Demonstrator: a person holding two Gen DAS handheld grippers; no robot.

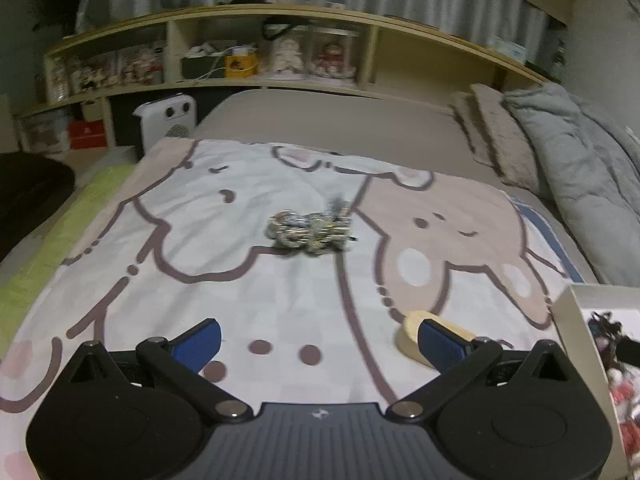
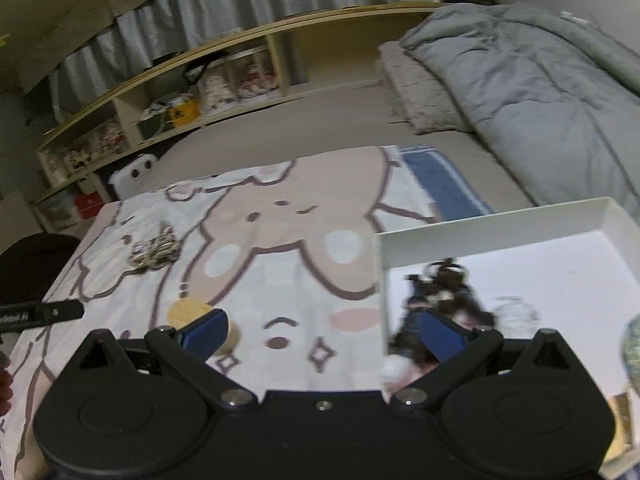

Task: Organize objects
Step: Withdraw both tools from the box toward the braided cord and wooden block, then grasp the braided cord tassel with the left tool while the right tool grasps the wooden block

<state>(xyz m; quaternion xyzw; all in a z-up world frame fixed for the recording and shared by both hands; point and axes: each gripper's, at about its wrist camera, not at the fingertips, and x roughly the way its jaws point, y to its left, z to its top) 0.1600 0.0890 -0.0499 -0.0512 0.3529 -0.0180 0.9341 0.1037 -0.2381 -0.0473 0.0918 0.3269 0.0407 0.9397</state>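
Note:
A knotted multicolour rope toy point(image 1: 310, 230) lies mid-blanket, well ahead of my open, empty left gripper point(image 1: 320, 344); it shows at the left in the right wrist view point(image 2: 154, 252). A pale wooden disc point(image 1: 412, 338) lies by my left gripper's right finger, and partly behind my right gripper's left finger point(image 2: 192, 310). A white box point(image 2: 500, 228) at the right holds a dark bundle point(image 2: 440, 296) and other small items. My right gripper point(image 2: 324, 336) is open and empty, hovering over the box's near-left corner.
A cartoon-print blanket point(image 1: 280, 300) covers the bed. A grey duvet point(image 2: 540, 80) and pillow point(image 1: 500, 136) lie at the right. A wooden shelf headboard point(image 1: 280, 20) with clutter runs along the back, a white heater point(image 1: 166, 120) to its left. The left gripper's tip point(image 2: 44, 314) shows at far left.

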